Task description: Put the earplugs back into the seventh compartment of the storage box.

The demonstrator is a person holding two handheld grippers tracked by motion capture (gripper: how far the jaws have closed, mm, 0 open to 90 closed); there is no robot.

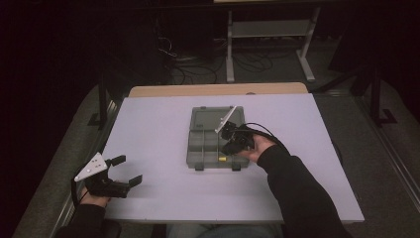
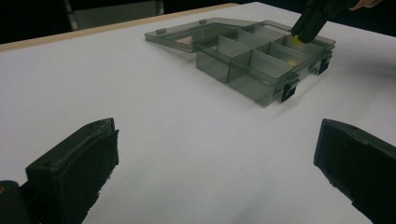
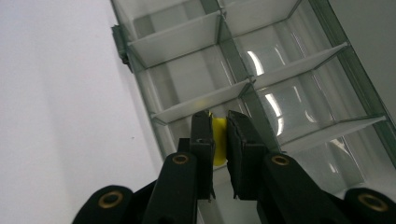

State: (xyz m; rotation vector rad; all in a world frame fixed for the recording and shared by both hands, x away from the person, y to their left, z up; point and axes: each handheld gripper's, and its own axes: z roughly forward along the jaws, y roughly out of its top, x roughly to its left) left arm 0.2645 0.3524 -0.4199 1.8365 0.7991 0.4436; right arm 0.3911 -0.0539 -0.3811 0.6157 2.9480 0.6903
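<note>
Dark surroundings frame a white table (image 1: 163,198) whose wooden far edge shows at the back; cables and a metal stand lie on the floor beyond. One smoke-tinted plastic organizer box (image 1: 214,139) sits near the table's centre with its hinged lid (image 2: 187,35) folded flat open away from the person and two dark latches on the near edge. Box interior: divider walls form a grid of compartments; at least six show in the left gripper view, and an exact total cannot be confirmed. Right gripper (image 3: 219,140): jaws clenched on one small yellow piece (image 3: 219,140), held just above or just inside a compartment in the row nearest the latched edge; contact with the compartment floor cannot be determined. In the high view, the same yellow piece (image 1: 223,159) appears at the box's near right portion, directly under the right gripper (image 1: 233,146). Left gripper (image 1: 126,171): jaws released and spread wide, holding nothing, resting near the table's near left edge, well apart from the box. Progress assessment: the work appears to be mid-transfer of the yellow piece at the box; whether it is being deposited or removed cannot be told. The remaining visible compartments look empty. Count: one box, one yellow piece, two grippers.
</note>
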